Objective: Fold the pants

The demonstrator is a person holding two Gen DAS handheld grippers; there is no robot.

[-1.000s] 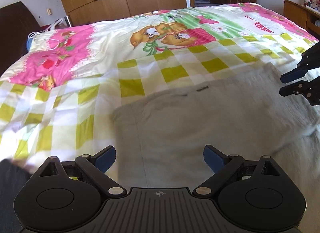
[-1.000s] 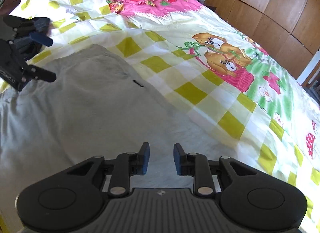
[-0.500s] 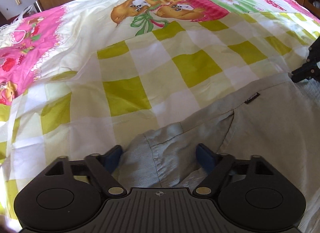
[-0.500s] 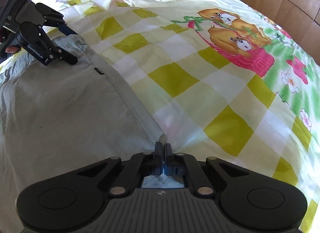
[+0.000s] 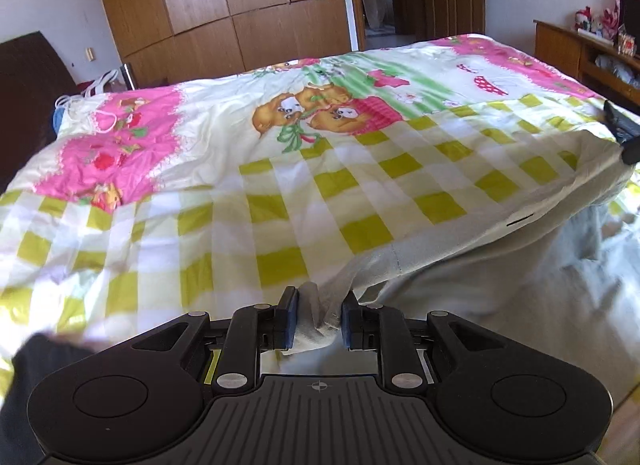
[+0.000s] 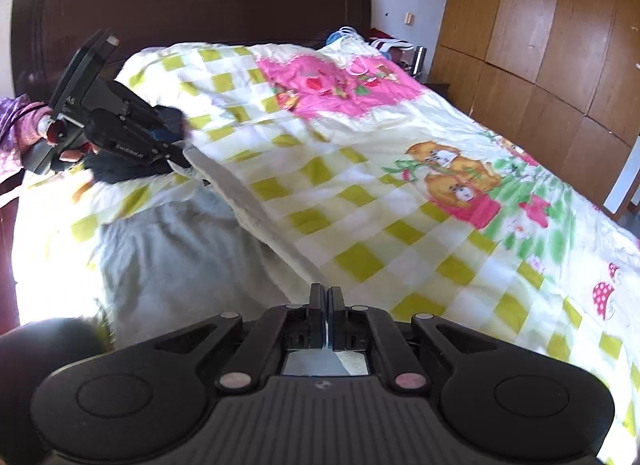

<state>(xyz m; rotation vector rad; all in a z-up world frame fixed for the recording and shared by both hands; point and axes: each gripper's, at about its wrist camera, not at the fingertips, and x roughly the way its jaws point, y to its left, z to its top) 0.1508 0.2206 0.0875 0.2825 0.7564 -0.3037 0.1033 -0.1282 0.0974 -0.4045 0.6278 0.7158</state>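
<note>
Both ends up: left hand-held gripper (image 5: 319, 319) pinches pants (image 5: 500, 289) edge. Right hand-held gripper (image 6: 327, 315) clamps the other end above bed (image 5: 280, 193)

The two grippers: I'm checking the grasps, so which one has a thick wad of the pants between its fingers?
The left gripper: a bunched fold of the grey pants keeps its fingers apart. The right gripper pinches only a thin edge, fingers nearly touching.

Left claw (image 5: 318, 315) pinches a bunched fold of pants (image 5: 500, 285) at lower centre; right claw (image 6: 327, 315) is clamped tight on their edge.
</note>
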